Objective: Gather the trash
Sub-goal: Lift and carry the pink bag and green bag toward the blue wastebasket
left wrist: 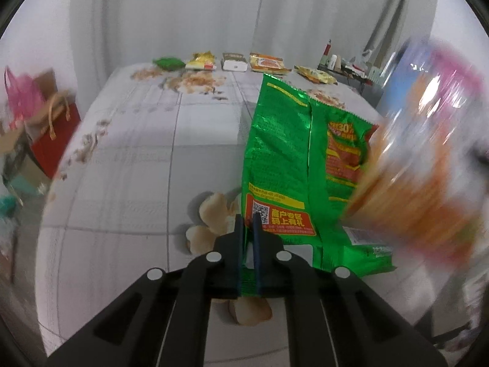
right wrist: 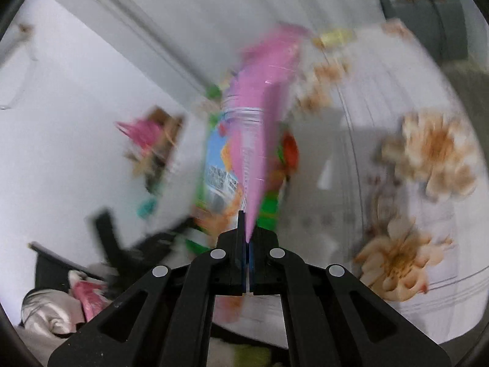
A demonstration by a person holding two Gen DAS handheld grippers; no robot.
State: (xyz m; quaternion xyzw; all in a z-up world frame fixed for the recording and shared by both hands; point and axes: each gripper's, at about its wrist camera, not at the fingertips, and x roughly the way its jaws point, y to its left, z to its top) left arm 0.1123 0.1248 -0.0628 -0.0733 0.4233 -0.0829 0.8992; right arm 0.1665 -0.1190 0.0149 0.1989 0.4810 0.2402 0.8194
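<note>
Left wrist: left gripper [left wrist: 248, 225] pinches green snack bag [left wrist: 284, 165], contents unseen.

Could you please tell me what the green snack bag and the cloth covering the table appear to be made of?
The green printed snack bag, clamped in the left hand-held gripper, looks like glossy metallised plastic film: bright glints, sharp creases, a serrated top edge. The white floral tablecloth looks like matte woven fabric, showing no shine, though that is less certain.

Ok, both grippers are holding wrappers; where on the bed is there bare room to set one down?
The widest free patch is the bedsheet left of the green snack bag held by the left gripper, before the far row of packets. That far edge is crowded. The right gripper pinches a blurred pink wrapper; its surroundings are too smeared to judge.
</note>
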